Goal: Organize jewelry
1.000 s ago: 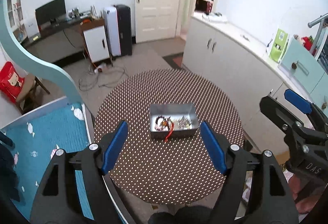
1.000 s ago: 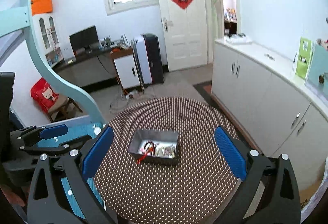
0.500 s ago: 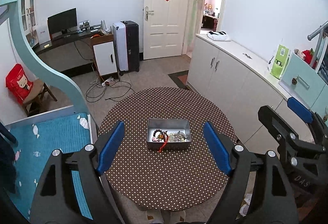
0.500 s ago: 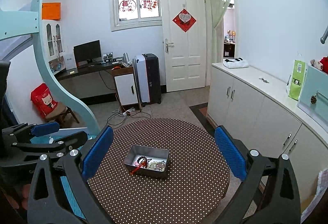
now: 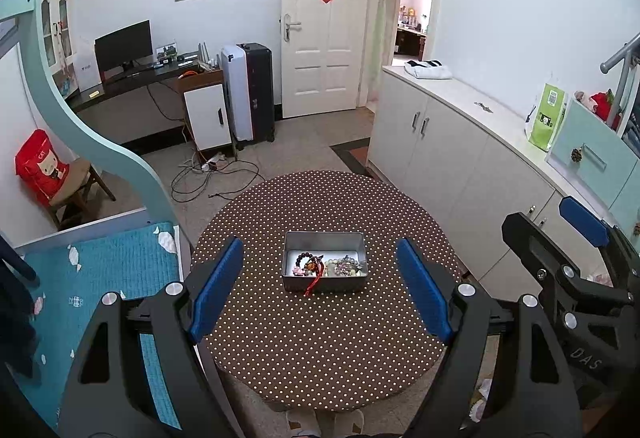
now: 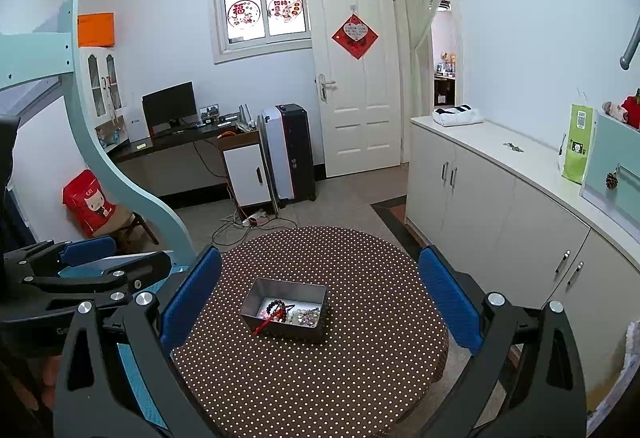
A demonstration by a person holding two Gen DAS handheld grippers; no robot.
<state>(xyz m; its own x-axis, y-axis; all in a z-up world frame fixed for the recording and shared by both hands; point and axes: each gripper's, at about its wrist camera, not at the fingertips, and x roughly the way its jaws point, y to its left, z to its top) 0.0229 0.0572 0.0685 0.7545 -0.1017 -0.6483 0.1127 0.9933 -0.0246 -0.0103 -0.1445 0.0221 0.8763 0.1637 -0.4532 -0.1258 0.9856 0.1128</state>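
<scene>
With both grippers, left and right, released and high above the tin at mid-worktop, I risk snagging its overhanging red tassel.

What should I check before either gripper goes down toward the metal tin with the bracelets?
1. Left gripper open, nothing between its blue pads: ok.
2. Right gripper open and unloaded: ok.
3. Metal tin upright on the polka-dot round table, away from its edge: ok.
4. Jewelry inside the tin: dark bead bracelet and pale bead bracelets lie in it: ok.
5. Red tassel hangs over the tin's near wall onto the table, likely to snag: not ok.
6. Whether the bracelets are tangled together: cannot tell, too small.
</scene>
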